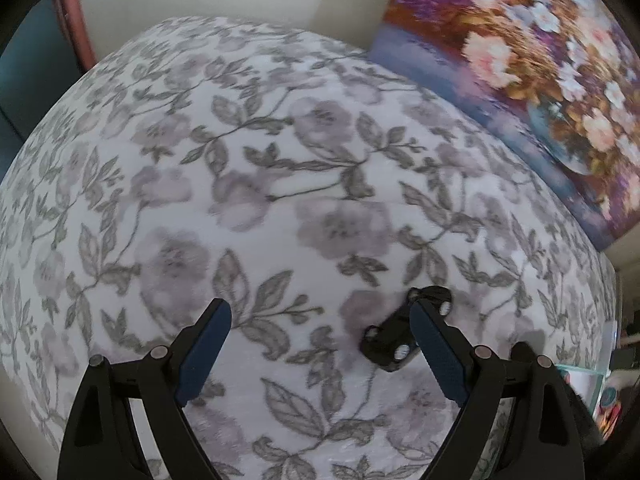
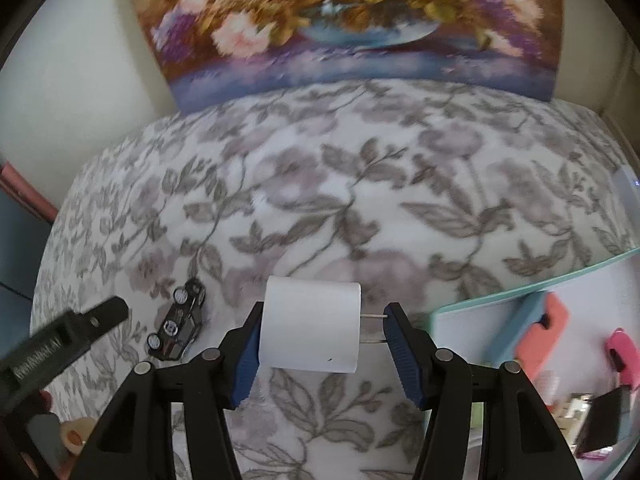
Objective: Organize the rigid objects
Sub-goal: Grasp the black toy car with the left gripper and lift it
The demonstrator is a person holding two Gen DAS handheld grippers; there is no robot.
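A black toy car (image 1: 404, 332) lies on its side on the floral blanket (image 1: 260, 160), wheels showing. My left gripper (image 1: 320, 312) is open above the blanket, and its right finger (image 1: 436, 352) overlaps the car's edge. The car also shows in the right wrist view (image 2: 180, 320), left of my right gripper (image 2: 322, 316). My right gripper is shut on a white plug adapter (image 2: 310, 324): the left pad touches its body and the right pad meets its two metal prongs (image 2: 374, 316). The left gripper's finger (image 2: 104, 314) reaches in from the left.
A flower painting (image 2: 340, 20) leans on the wall behind the blanket. A mint-rimmed white tray (image 2: 480, 320) at the right holds a coral case (image 2: 540, 336), a pink item (image 2: 622, 356) and a dark item (image 2: 602, 420). A roll of tape (image 2: 74, 436) lies at lower left.
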